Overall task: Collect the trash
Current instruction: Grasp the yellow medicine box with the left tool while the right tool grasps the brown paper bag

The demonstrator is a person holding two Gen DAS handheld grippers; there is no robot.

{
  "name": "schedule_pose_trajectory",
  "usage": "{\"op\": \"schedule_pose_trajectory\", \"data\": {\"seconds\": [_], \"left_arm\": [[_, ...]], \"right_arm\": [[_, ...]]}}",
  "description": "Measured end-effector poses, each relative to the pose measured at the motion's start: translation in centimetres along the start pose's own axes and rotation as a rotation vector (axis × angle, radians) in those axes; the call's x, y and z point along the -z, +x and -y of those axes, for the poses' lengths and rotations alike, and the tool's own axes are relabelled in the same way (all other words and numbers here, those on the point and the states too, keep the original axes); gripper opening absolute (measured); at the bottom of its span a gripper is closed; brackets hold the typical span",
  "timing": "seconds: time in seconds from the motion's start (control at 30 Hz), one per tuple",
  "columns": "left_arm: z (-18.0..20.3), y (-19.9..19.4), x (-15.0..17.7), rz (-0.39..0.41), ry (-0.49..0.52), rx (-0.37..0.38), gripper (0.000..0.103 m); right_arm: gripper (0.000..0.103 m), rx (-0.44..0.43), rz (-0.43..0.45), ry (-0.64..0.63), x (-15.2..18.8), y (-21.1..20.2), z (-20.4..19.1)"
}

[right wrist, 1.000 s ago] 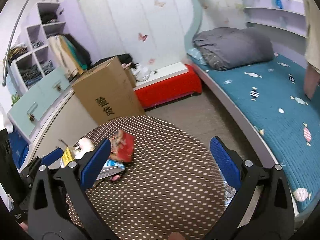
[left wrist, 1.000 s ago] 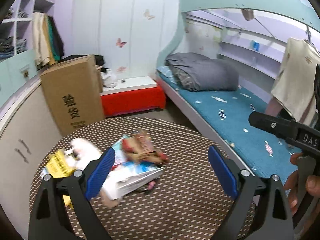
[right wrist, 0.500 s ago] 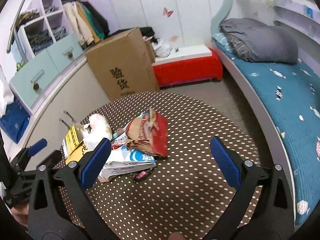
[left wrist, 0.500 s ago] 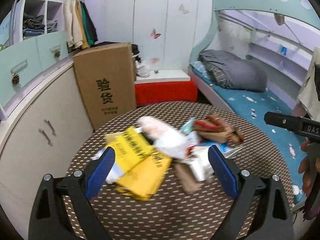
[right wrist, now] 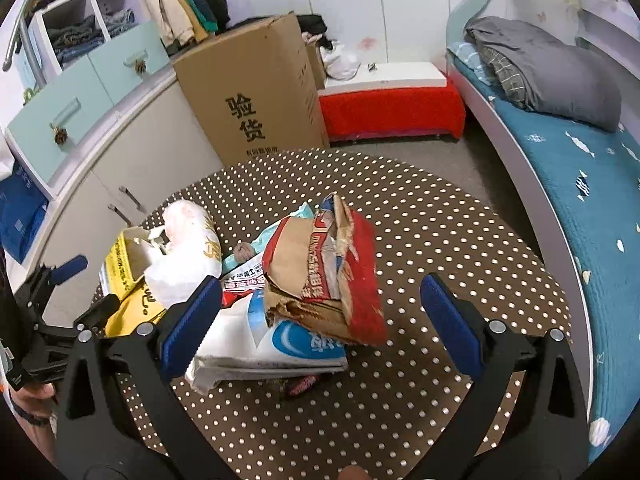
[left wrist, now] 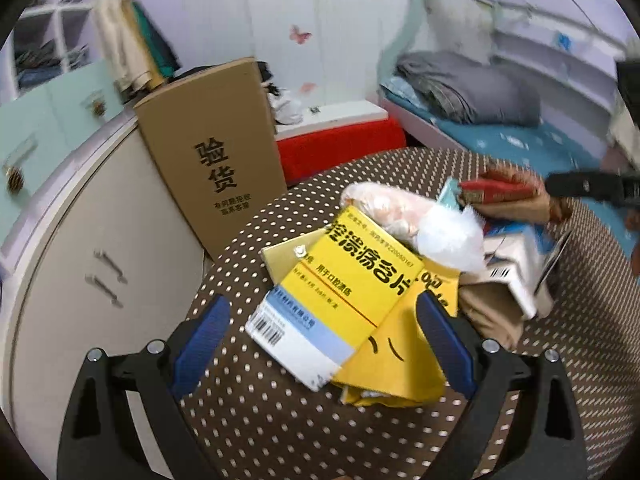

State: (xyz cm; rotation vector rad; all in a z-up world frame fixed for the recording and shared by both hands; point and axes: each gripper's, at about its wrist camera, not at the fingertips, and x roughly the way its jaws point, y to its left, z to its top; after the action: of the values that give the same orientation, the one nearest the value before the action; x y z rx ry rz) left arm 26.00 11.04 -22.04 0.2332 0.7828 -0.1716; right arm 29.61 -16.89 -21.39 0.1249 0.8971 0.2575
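Observation:
A heap of trash lies on a round brown dotted table. My left gripper is open, its blue pads either side of a yellow and blue medicine box resting on a yellow bag. A white plastic bag sits behind it. My right gripper is open over a crumpled red and brown paper bag that lies on a white and blue package. The left gripper shows at the right wrist view's left edge.
A tall cardboard box stands behind the table against white cabinets. A red bench and a bed with a teal cover and grey bedding lie to the right.
Both grippers have dropped closer to the trash heap. The left one swung left onto the yellow box; the right one closed in on the red and brown bag.

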Motion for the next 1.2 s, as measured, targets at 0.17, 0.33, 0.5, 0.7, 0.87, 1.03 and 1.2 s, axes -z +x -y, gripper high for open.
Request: {"op": "schedule_pose_trajectory", "data": {"seconds": [0.17, 0.33, 0.5, 0.7, 0.87, 1.03, 1.2], "left_arm": [[0.0, 1.6, -0.8, -0.006, 0.086, 0.033, 0.092], [-0.1, 2.3, -1.7, -0.031, 0.091, 0.105, 0.068], [-0.2, 1.9, -1.2, -0.021, 0.049, 0.118, 0.062], [-1.2, 1.6, -0.6, -0.02, -0.023, 0.138, 0.027], [-0.1, 1.5, -0.6, 0.004, 0.03, 0.087, 0.087], [-0.5, 4.2, -0.5, -0.07, -0.007, 0.078, 0.087], [-0.5, 5.7, 0.0, -0.111, -0.063, 0.185, 0.053]], "right_arm": [[0.097, 0.002, -0.045, -0.031, -0.5, 2.1, -0.6], [0.089, -0.014, -0.065, -0.036, -0.8, 3.5, -0.5], [0.058, -0.031, -0.068, -0.037, -0.3, 3.6, -0.2], [0.055, -0.06, -0.045, -0.008, 0.6, 1.9, 1.5], [0.055, -0.067, -0.04, -0.009, 1.0, 1.1, 1.7], [0.055, -0.068, -0.039, -0.006, 0.9, 0.9, 1.8], [0.055, -0.064, -0.029, -0.001, 0.8, 0.7, 2.0]]}}
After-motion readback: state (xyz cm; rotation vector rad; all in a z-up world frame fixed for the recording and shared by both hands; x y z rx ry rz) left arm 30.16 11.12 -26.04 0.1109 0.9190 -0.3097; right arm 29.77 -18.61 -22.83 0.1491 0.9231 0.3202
